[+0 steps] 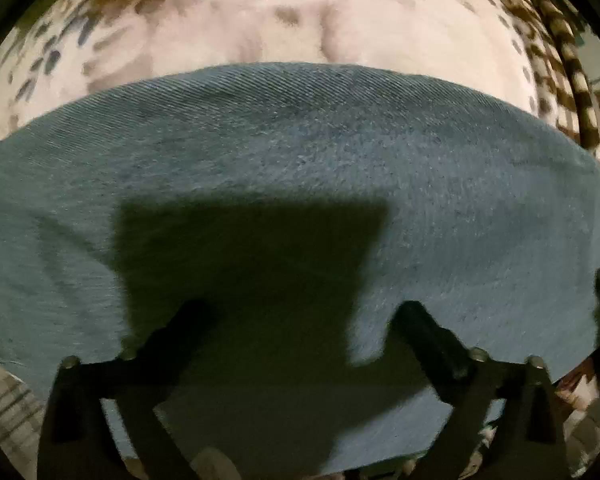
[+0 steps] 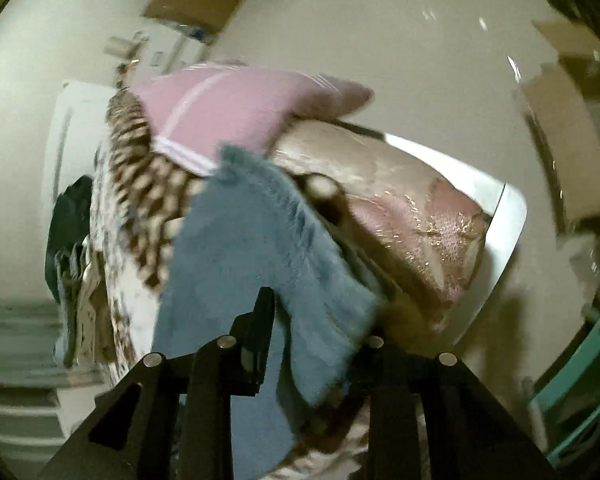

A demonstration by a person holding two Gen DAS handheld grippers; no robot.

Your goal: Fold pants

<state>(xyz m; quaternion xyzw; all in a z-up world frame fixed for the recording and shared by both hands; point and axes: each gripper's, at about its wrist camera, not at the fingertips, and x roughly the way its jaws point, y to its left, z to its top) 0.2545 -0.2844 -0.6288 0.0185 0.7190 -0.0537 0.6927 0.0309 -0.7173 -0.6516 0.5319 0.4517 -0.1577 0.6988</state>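
The left gripper (image 1: pixel 300 320) points straight down with its jaws spread wide over the blue pants (image 1: pixel 300 152), nothing between them; the denim lies flat on a patterned blanket (image 1: pixel 228 24) showing at twelve o'clock. The right gripper (image 2: pixel 316 320) pinches a fold of the pants (image 2: pixel 252 240), a pink pillow (image 2: pixel 220 108) at eleven o'clock.

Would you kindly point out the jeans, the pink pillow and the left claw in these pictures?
jeans (image 1: pixel 300 152): left wrist view, flat middle of the denim.
pink pillow (image 2: pixel 228 108): right wrist view, its broad face.
left claw (image 1: pixel 304 320): left wrist view, midway between its spread fingertips.
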